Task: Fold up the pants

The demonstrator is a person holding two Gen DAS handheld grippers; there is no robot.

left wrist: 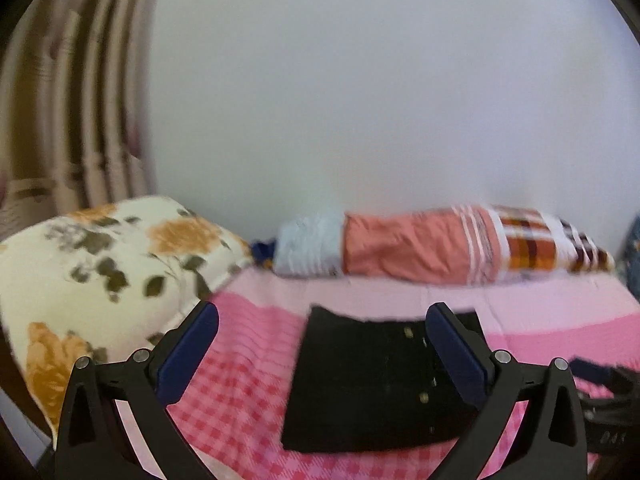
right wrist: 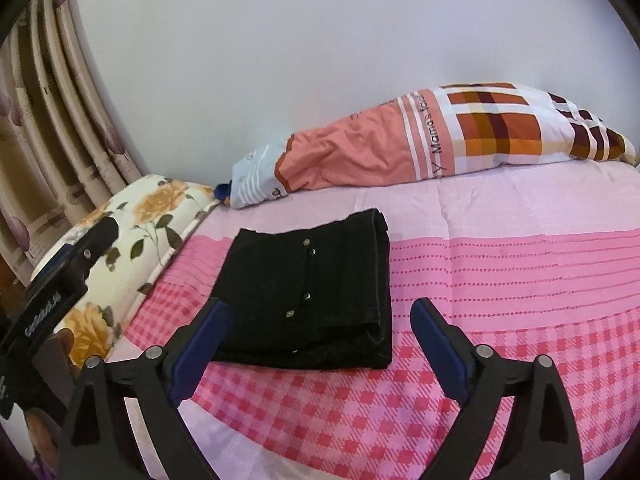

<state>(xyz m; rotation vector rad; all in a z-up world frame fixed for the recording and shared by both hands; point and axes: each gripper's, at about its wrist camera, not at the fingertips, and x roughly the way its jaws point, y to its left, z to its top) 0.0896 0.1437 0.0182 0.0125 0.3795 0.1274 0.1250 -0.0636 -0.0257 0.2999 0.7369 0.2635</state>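
Black pants [right wrist: 308,292] lie folded into a compact rectangle on the pink checked bedsheet [right wrist: 500,280], with small metal studs showing on top. They also show in the left wrist view [left wrist: 372,384]. My left gripper [left wrist: 324,320] is open and empty, held above the near side of the pants. My right gripper [right wrist: 320,312] is open and empty, just in front of the pants' near edge. The left gripper's body shows at the left edge of the right wrist view [right wrist: 52,292], and the right gripper's body at the right edge of the left wrist view [left wrist: 604,392].
A floral pillow [right wrist: 132,232] lies left of the pants. A bolster in orange, blue and plaid cloth [right wrist: 420,144] lies along the white wall behind. Curtains [right wrist: 44,112] hang at the far left. The left wrist view is blurred.
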